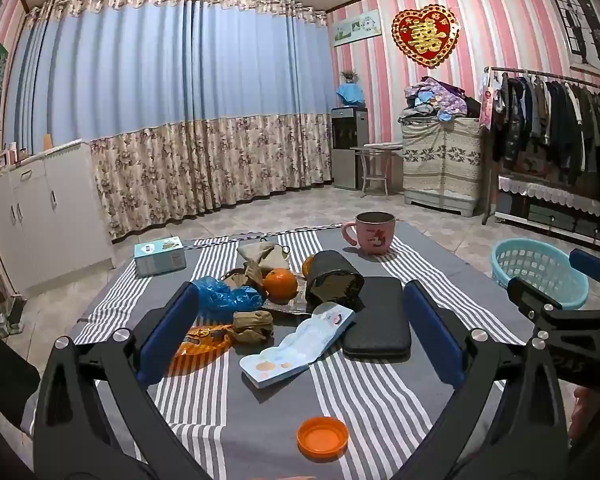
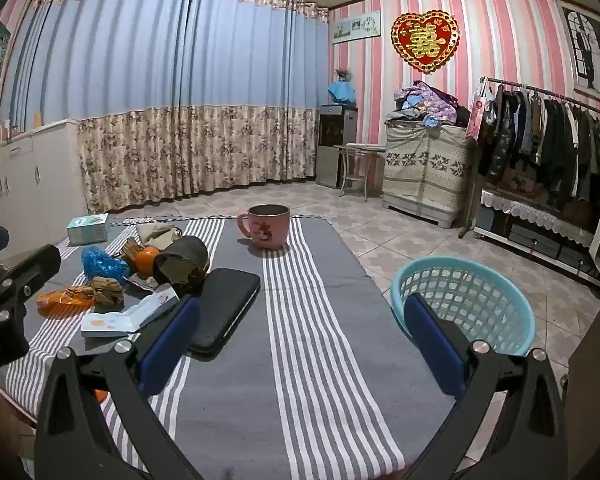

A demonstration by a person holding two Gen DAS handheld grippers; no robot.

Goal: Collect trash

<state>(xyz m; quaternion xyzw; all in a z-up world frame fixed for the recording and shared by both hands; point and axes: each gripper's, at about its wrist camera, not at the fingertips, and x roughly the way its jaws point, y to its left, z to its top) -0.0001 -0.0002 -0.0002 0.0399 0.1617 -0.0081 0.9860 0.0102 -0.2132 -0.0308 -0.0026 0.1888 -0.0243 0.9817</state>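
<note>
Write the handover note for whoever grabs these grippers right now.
Left gripper: open, empty, above the clutter at table centre.
Right gripper: open, empty, between the black case and the blue basket.
Trash all on the striped cloth: blue plastic bag, orange wrapper, crumpled brown paper, flattened carton, orange lid.
Basket stands off the table's right edge; nothing visible in it.
Done: nothing.
Left: everything. The mug, oranges and case likely stay.
</note>
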